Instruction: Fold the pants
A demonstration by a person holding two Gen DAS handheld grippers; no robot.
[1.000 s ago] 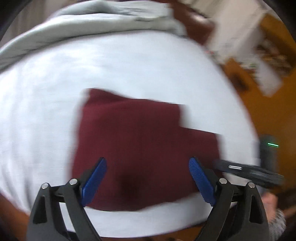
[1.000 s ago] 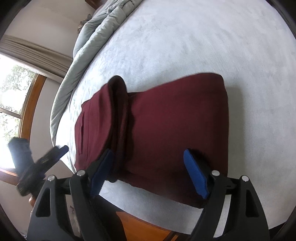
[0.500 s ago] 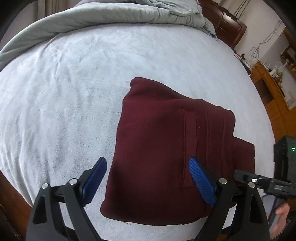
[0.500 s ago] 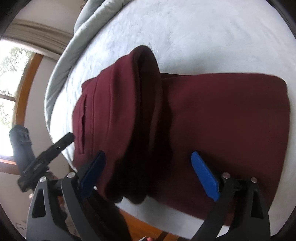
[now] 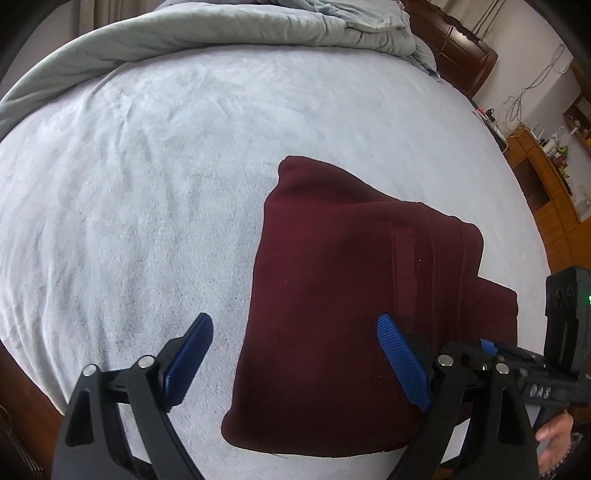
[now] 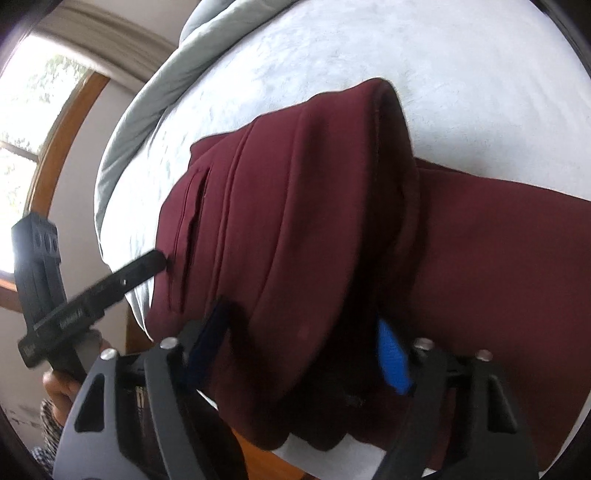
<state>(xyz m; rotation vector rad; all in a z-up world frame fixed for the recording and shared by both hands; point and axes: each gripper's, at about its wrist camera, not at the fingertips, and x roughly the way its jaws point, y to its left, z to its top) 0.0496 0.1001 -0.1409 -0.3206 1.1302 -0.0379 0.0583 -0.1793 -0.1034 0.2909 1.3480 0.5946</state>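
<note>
1. The left hand-held gripper hovers with jaws apart over the near left edge of the folded maroon pants, holding nothing.
2. The pants lie on the pale bed, near its front edge.
3. The right hand-held gripper straddles the raised fold, jaws apart.
4. Judgement: the final fold is in hand; next, close on that thick roll and lay it flat.

dark maroon pants on a pale blue-white bed cover; grey-green duvet; black grippers with blue finger pads; brown wooden cabinet.
</note>
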